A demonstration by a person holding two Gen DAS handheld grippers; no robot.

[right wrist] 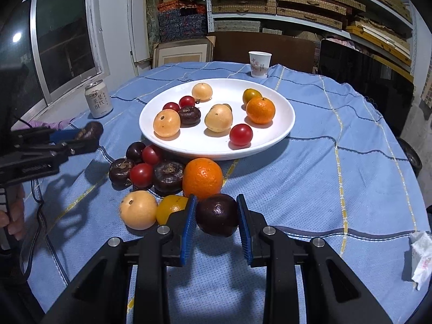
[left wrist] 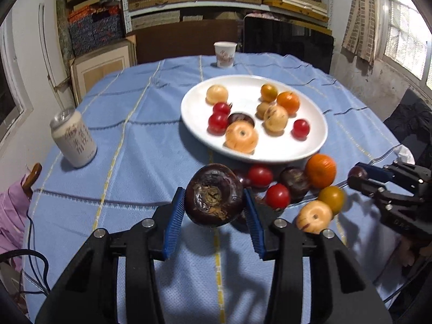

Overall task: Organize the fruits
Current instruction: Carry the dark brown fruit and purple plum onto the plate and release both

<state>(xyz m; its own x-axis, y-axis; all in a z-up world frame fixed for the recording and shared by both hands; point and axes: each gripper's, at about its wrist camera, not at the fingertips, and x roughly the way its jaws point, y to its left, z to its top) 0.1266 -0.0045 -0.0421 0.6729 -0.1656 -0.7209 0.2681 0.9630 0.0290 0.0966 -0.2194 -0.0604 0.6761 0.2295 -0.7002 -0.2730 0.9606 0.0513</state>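
Observation:
My left gripper (left wrist: 213, 192) is shut on a dark brown water chestnut (left wrist: 214, 202), held a little above the blue cloth; the right wrist view shows the same gripper (right wrist: 90, 137) at the left. My right gripper (right wrist: 216, 199) is shut on a dark purple round fruit (right wrist: 217, 216), low over the cloth beside the loose pile. That pile holds an orange (right wrist: 202, 178), cherry tomatoes (right wrist: 141, 175), dark chestnuts (right wrist: 168, 175) and a pale yellow fruit (right wrist: 138, 213). Behind it a white plate (right wrist: 283, 124) carries several mixed fruits.
A drink can (left wrist: 74, 140) stands at the table's left edge and a paper cup (left wrist: 225, 54) at the far edge. A crumpled tissue (right wrist: 421, 256) lies at the right. Pink cloth (left wrist: 10, 210) and a cable hang at the left. Shelves of boxes fill the back wall.

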